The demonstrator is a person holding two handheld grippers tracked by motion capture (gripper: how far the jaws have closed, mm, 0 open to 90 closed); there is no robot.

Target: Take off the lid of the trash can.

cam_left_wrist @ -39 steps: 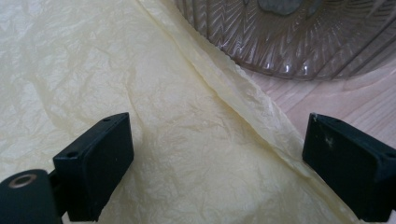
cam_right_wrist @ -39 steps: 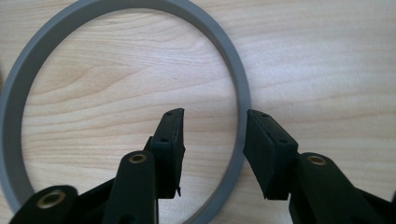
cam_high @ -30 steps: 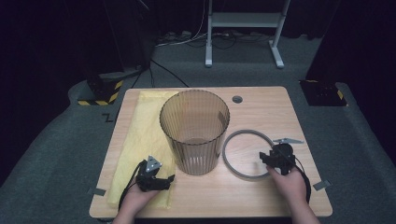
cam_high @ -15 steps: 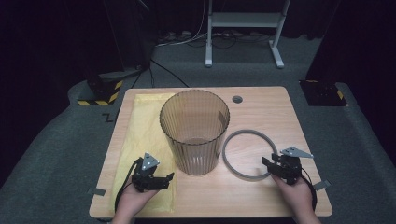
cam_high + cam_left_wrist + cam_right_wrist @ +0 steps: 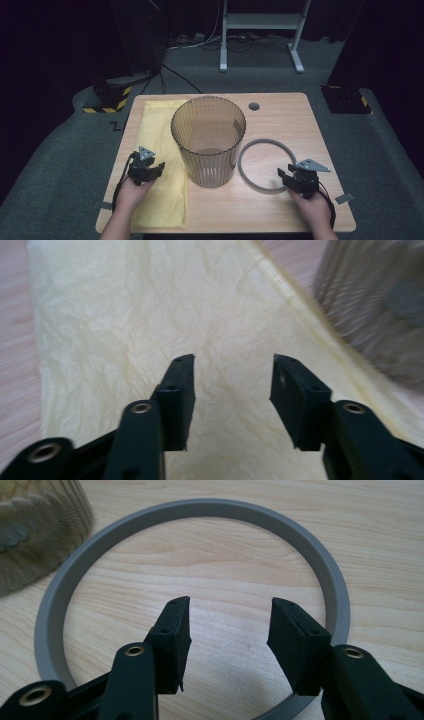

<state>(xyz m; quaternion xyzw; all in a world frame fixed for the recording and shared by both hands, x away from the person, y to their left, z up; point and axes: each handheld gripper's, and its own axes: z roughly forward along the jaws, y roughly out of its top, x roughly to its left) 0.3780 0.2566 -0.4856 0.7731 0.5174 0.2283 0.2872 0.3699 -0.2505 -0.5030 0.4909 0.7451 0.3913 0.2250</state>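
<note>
A crinkled yellow sheet (image 5: pixel 155 125) (image 5: pixel 150 305) lies flat on the left part of the wooden table (image 5: pixel 290 120). My left gripper (image 5: pixel 149 169) (image 5: pixel 234 357) hovers over it; its jaws have just been closing and stand partly apart with nothing between them. A ribbed, see-through brown bin (image 5: pixel 208 145) (image 5: pixel 370 315) (image 5: pixel 40 530) stands upright mid-table. To its right lies a grey ring (image 5: pixel 287 148) (image 5: pixel 200 507). My right gripper (image 5: pixel 289 177) (image 5: pixel 230 600) is open just above the ring's near rim, pads clear of it.
A round cable hole (image 5: pixel 254 106) sits in the table's far edge. Behind the table stand a white frame's legs (image 5: pixel 260 20). On the floor are a yellow-black striped block (image 5: pixel 107 97) at the left and a black box (image 5: pixel 347 100) at the right.
My left gripper has moved forward over the yellow sheet, and its jaws have narrowed. The right gripper drew back slightly toward the near edge of the ring.
</note>
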